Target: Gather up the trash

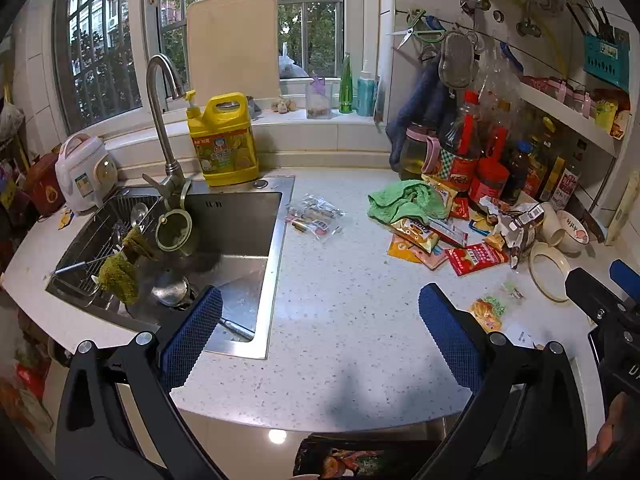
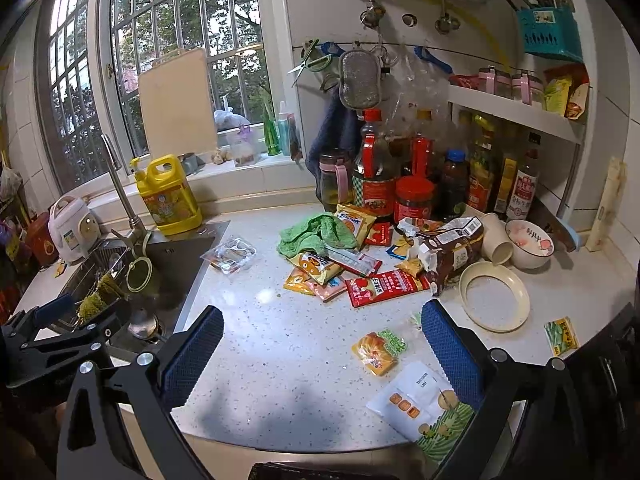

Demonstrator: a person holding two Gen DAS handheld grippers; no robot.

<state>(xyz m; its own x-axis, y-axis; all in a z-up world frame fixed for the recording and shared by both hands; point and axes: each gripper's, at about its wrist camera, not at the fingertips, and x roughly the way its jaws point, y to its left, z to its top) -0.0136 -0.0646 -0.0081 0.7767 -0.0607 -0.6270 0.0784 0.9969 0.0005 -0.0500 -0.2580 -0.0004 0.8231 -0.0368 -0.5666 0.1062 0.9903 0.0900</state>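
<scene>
Two hand-held grippers hover over the speckled tabletop (image 2: 280, 360), the left hand-held gripper (image 1: 320, 340) and the right hand-held gripper (image 2: 324, 348) both spread wide and holding nothing. The trash lies in one heap of snack wrappers (image 2: 360, 276) beside one green cloth (image 2: 316, 234), with one clear packet (image 2: 230, 256) near the sink (image 1: 240, 236), one orange-green wrapper (image 2: 378, 350) and one white sachet (image 2: 420, 404) between the right fingers.
</scene>
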